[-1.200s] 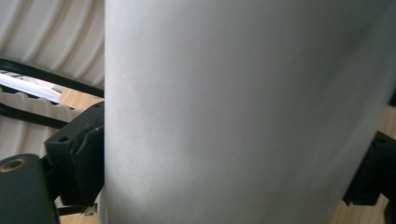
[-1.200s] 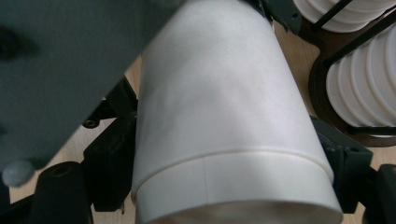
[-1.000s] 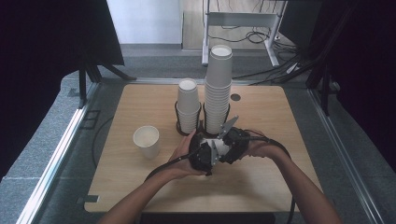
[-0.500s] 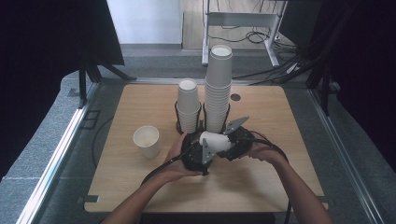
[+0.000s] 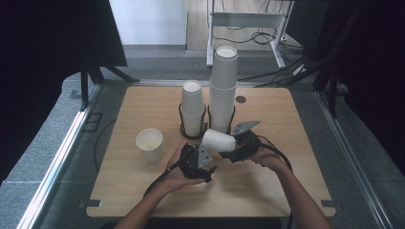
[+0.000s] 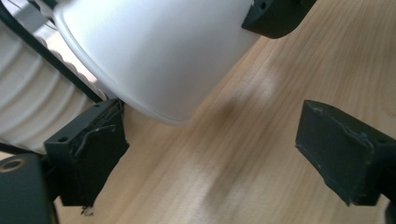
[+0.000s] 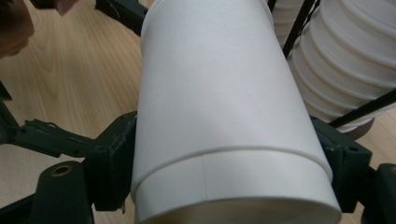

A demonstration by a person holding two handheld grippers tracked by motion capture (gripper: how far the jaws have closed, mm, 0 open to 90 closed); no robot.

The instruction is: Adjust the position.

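Now, right claw [image 5: 228,153] clamped on white paper cup [image 5: 218,141] lying sideways (above the wooden worktop [image 5: 267,183]), left claw [image 5: 206,161] closing in, gaping around its base, pads not pressing.

You get an evenly lit worktop [image 5: 143,186] from above, with dark surroundings swallowing both sides. The paper cup [image 7: 224,112] glares nearly featureless white in your right gripper view. Your left gripper view is soft, wood grain smeared, with a faint shadow beneath the cup.
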